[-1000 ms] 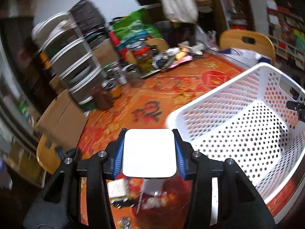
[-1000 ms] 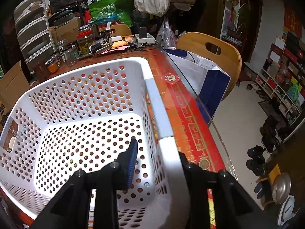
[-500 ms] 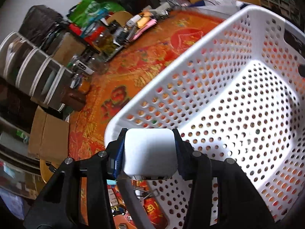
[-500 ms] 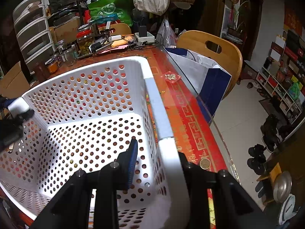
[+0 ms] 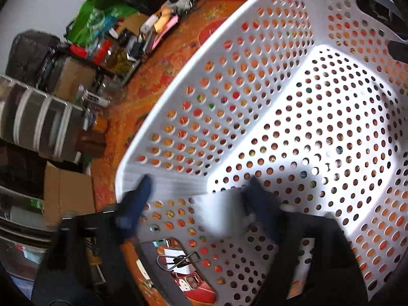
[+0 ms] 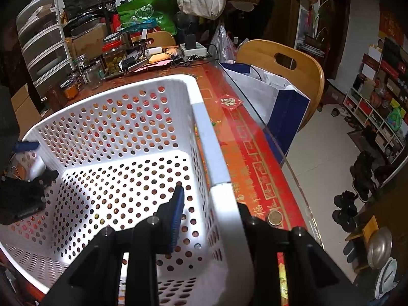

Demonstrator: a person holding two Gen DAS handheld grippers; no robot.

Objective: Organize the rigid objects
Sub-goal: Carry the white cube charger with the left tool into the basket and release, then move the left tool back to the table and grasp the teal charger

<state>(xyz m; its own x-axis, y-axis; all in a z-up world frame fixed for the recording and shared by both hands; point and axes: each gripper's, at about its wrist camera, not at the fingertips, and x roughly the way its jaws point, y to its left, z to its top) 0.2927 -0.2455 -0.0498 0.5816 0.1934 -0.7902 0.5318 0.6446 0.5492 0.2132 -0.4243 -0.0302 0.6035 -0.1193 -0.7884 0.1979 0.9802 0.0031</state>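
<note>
- The left gripper (image 5: 197,199) is over the near corner of the white basket (image 5: 331,117), and its picture is blurred by motion.
- Its two blue fingers (image 5: 135,204) stand wide apart, so the jaws are open.
- A white box (image 5: 221,214) shows as a pale smear between the fingers, close to the right one; I cannot tell if it touches a finger or the basket wall.
- In the right wrist view the same box (image 6: 34,164) is at the far left corner of the basket (image 6: 114,132), just at the rim, with the left gripper (image 6: 33,158) around it.
- The right gripper (image 6: 211,204) holds the right rim of the basket: one blue finger (image 6: 177,209) is inside the wall, the other is outside and mostly hidden behind the rim.
- Its jaws are closed on the rim.
- The floor of the basket has no object lying on it in either view.
- The basket stands on a table (image 6: 244,148) with a red and orange cover under glass.
- A coin (image 6: 274,216) lies on the table just beside the right gripper.
- A binder clip (image 5: 178,260) lies on the table outside the basket, seen through its handle hole in the left wrist view.
- Jars (image 6: 112,56) and small clutter are at the far end of the table, well apart from the basket.
- A wooden chair (image 6: 288,68) with a paper bag (image 6: 270,94) stands at the right side of the table.
</note>
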